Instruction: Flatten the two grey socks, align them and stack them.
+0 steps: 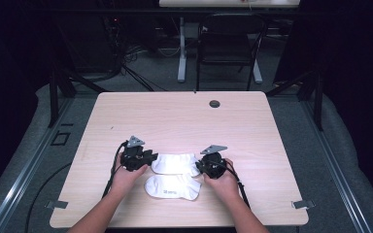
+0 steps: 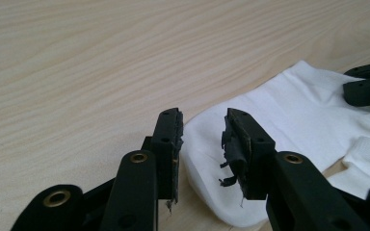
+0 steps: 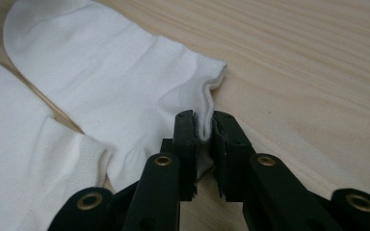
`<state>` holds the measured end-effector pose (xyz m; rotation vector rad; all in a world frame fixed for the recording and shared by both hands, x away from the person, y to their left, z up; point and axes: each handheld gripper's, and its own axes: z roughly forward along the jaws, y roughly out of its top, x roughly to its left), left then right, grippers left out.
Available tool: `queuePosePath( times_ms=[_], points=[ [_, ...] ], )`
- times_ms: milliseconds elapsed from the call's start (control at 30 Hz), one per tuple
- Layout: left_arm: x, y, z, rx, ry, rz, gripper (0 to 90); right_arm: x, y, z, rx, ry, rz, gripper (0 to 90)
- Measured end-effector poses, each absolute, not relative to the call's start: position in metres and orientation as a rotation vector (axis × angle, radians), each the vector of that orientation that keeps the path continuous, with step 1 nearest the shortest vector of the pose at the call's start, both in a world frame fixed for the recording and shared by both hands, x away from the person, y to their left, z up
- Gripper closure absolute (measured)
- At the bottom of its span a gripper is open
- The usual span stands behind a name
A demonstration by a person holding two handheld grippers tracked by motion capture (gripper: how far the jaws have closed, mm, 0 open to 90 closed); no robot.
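Desk [image 1: 175,114]: pale wood-grain laminate, smooth, matt. 2 socks [image 1: 175,163] [image 1: 172,187]: white knit cloth, soft, fine ribbing at cuffs. Left gripper [image 2: 202,144] and right gripper [image 3: 204,137]: matt black plastic, brass-coloured rivets, pad lining frayed.

Socks: two, both white, one farther [image 1: 174,163] and one nearer [image 1: 172,187]; grippers: two, a left gripper [image 1: 149,158] and a right gripper [image 1: 199,166]; hands: two, a left hand [image 1: 124,178] and a right hand [image 1: 222,180]; table [image 1: 175,116]: one, with one round hole [image 1: 214,103] in its top; chair [image 1: 228,41]: one, behind the table; metal clips at the table's front corners: two, left clip [image 1: 57,204] and right clip [image 1: 303,204].
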<state>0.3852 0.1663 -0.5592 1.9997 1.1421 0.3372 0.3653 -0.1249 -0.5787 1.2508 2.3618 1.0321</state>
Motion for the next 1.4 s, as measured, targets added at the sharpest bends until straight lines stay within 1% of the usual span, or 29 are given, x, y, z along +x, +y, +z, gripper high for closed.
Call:
queuePosePath(
  times_ms=[167, 267, 400, 500, 633, 700, 733, 800, 833, 867, 967, 1000, 1033, 1233, 1400],
  points=[
    [0.385, 0.166, -0.562, 2.032, 1.162, 0.336, 67.0, 0.364, -0.124, -0.579, 1.260, 2.357, 1.036, 79.9],
    [0.386, 0.166, -0.563, 2.031, 1.160, 0.327, 70.2, 0.364, -0.124, -0.578, 1.262, 2.364, 1.037, 78.5],
    [0.390, 0.166, -0.570, 2.057, 1.184, 0.281, 72.9, 0.364, -0.127, -0.574, 1.272, 2.365, 1.049, 74.2],
    [0.391, 0.165, -0.573, 2.064, 1.192, 0.274, 74.6, 0.363, -0.130, -0.566, 1.261, 2.331, 1.082, 71.2],
    [0.392, 0.166, -0.575, 2.082, 1.200, 0.252, 80.9, 0.367, -0.136, -0.566, 1.287, 2.304, 1.097, 64.3],
    [0.392, 0.165, -0.576, 2.074, 1.198, 0.252, 83.3, 0.370, -0.137, -0.570, 1.313, 2.335, 1.085, 64.1],
    [0.391, 0.165, -0.575, 2.074, 1.194, 0.252, 84.4, 0.371, -0.137, -0.573, 1.319, 2.340, 1.084, 64.4],
    [0.391, 0.165, -0.576, 2.066, 1.191, 0.253, 85.8, 0.372, -0.136, -0.575, 1.329, 2.352, 1.093, 68.6],
    [0.391, 0.165, -0.576, 2.066, 1.191, 0.253, 86.5, 0.372, -0.136, -0.575, 1.329, 2.352, 1.093, 68.6],
    [0.390, 0.166, -0.576, 2.066, 1.190, 0.246, 87.4, 0.372, -0.134, -0.574, 1.326, 2.363, 1.092, 74.8],
    [0.391, 0.168, -0.576, 2.062, 1.191, 0.231, 88.4, 0.372, -0.131, -0.574, 1.319, 2.380, 1.077, 82.6],
    [0.391, 0.168, -0.576, 2.062, 1.191, 0.231, 88.7, 0.372, -0.131, -0.574, 1.319, 2.380, 1.077, 82.6],
    [0.390, 0.168, -0.575, 2.061, 1.192, 0.229, 88.9, 0.372, -0.129, -0.575, 1.306, 2.380, 1.067, 85.7],
    [0.391, 0.171, -0.571, 2.037, 1.179, 0.232, 89.1, 0.370, -0.129, -0.569, 1.288, 2.365, 1.097, 86.4],
    [0.389, 0.173, -0.559, 1.992, 1.156, 0.254, 89.1, 0.368, -0.130, -0.560, 1.268, 2.317, 1.147, 86.6]
  ],
)
